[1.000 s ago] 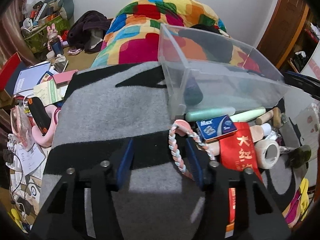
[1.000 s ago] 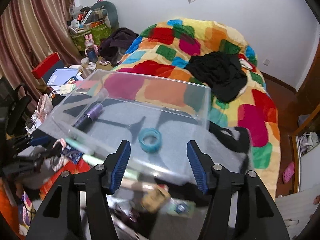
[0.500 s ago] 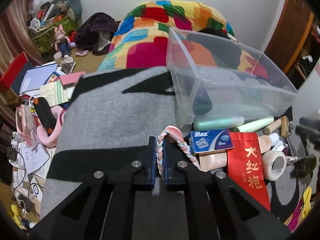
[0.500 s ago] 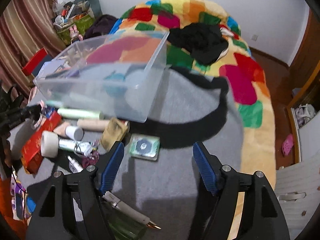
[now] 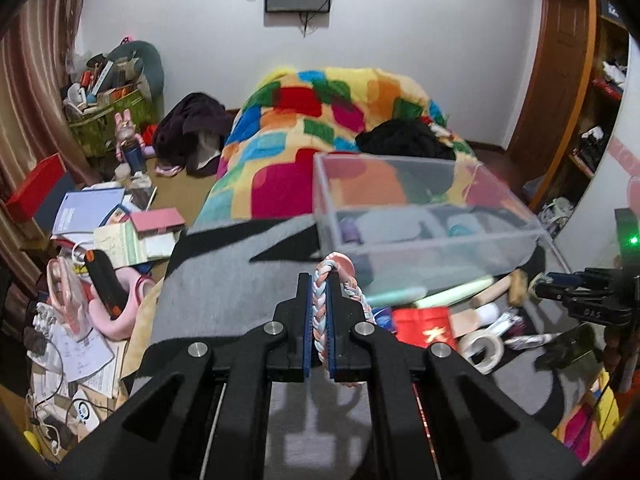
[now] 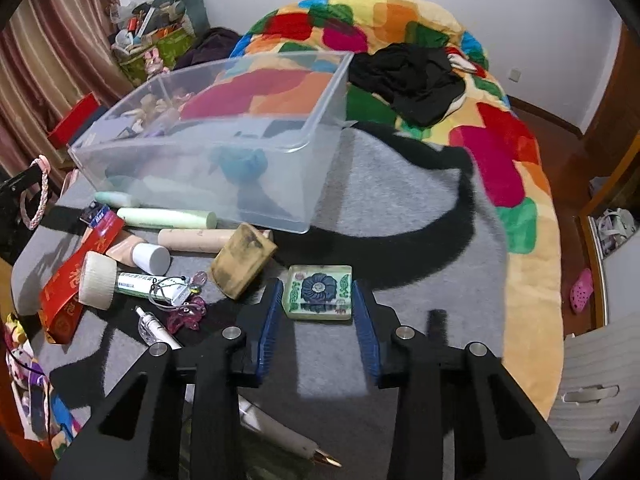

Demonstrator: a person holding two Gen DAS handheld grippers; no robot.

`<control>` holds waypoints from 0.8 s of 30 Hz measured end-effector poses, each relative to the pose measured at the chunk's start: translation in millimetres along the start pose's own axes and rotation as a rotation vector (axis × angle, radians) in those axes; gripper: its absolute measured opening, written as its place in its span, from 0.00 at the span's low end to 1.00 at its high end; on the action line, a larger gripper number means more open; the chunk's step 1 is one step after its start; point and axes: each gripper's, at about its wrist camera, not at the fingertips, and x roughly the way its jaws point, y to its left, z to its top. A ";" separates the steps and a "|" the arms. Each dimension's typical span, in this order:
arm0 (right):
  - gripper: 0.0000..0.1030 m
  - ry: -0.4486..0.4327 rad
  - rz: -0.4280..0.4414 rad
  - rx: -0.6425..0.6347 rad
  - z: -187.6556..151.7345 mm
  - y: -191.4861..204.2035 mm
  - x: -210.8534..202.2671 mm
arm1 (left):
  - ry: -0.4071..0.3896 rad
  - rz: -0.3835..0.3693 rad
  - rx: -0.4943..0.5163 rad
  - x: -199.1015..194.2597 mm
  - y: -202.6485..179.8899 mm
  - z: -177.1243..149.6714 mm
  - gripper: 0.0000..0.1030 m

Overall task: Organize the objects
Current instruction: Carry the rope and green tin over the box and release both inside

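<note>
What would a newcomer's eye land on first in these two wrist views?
Probably the patchwork blanket in loud colours heaped on the bed behind everything. Next, the clear plastic bin on the grey rug, with clutter strewn along its near side. Then the left gripper shut on a braided rope, and the right gripper straddling a flower-printed square block.

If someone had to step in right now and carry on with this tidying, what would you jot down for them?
Left tool: shut on the braided rope ring, lifted off the grey blanket.
Right tool: jaws just closing around the green flower tile, which lies on the blanket.
Clear bin: holds a blue tape roll and a few items.
Left: ring and tile into bin, then the tubes, red packet and other clutter beside it.
</note>
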 end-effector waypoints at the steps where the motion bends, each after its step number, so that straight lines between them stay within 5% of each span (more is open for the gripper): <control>1: 0.31 -0.010 0.001 0.008 0.0 -1.6 -4.1 | -0.012 -0.009 0.000 -2.9 -2.0 2.8 0.05; 17: 0.30 -0.242 0.055 -0.006 47.3 20.4 -70.3 | -0.091 -0.076 -0.015 2.7 -19.9 44.9 0.05; 24: 0.30 -0.214 0.078 -0.015 84.8 40.4 -44.0 | -0.029 -0.071 -0.025 40.4 -23.1 58.3 0.05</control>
